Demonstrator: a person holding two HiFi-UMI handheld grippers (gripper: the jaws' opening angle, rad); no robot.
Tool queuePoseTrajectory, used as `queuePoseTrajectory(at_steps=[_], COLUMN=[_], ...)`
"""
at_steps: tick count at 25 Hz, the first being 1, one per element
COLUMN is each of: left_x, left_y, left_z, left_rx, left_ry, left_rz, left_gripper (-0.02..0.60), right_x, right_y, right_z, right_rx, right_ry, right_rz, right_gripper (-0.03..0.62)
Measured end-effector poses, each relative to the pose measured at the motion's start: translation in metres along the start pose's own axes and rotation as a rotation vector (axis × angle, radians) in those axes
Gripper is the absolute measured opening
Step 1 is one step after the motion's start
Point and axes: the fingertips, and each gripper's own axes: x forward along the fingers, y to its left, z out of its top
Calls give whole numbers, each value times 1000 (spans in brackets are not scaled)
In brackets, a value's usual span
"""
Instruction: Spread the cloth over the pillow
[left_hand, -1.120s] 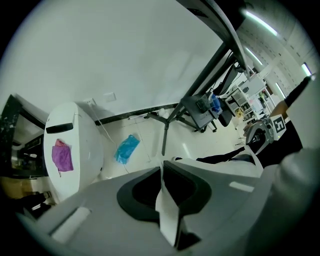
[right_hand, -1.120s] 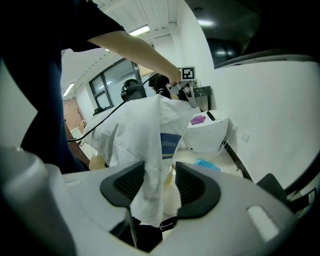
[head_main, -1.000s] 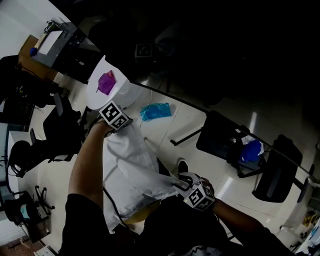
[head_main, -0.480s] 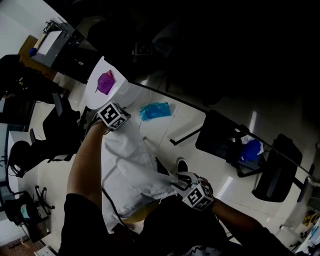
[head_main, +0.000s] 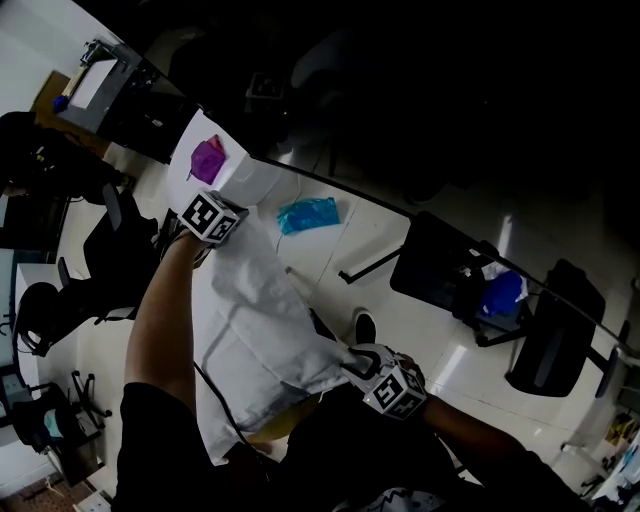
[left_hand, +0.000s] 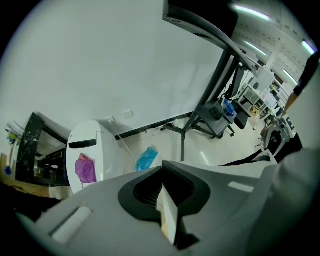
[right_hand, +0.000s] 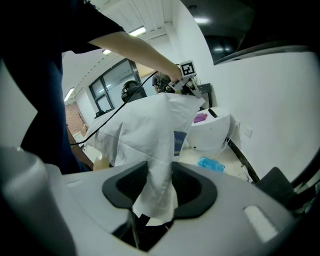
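Cloth (head_main: 258, 322) hangs in the air as one slanting sheet. Its long axis runs from the left gripper (left_hand: 162, 186), held far out, down to the right gripper (right_hand: 159, 186) close by the person's body. The left jaws are pinched flat on a thin corner of it. The right jaws, which have just been closing, have a thick bunched corner between them, and their pads look pressed on it.

No pillow shows for certain. A tan patch (head_main: 267, 436) under the sheet's lower edge may be it (too dark to tell); if so, it lies below the cloth and much nearer the right gripper. The coming move then likely means lowering the sheet in towards the body, not outward.

Nothing carries the cloth. Beneath is a glossy pale floor (head_main: 385, 238) with a blue bag (head_main: 308, 216), a white rounded unit (head_main: 256, 186) bearing a purple rag (head_main: 207, 160), and black chairs (head_main: 440, 275).
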Motion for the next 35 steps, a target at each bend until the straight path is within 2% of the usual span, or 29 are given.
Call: queuePoseTrajectory(at_steps=[5,8,11,19,26,30,35], left_x=[-4,-5,-2,25,62,70,59], left_y=[21,32,38,44,34,29,26], left_z=[-1,1,2,-15,-42,-42,-28], left_rx=[-21,-34,-52,-68,-74,-73,-55], left_ry=[-19,-41,-60,-8,98,79,45], left_rz=[74,126,159,226,204,207,213], left_gripper=[0,0,0,0,8,39,83], right_x=[-5,-11,-17,-9,4,-1,-22], right_y=[-1,-4,-8,-18,-16,-21,-43], right_z=[10,16,17,7,-4,-5,13], right_rx=[-6,-26,-49,-15,-4,-15,31], right_ry=[5,-9,1,38,58,65,-33], right_rz=[-35,-87,-140,-136,-101,-95,-157], right_gripper=[121,66,49,49,59,118,149])
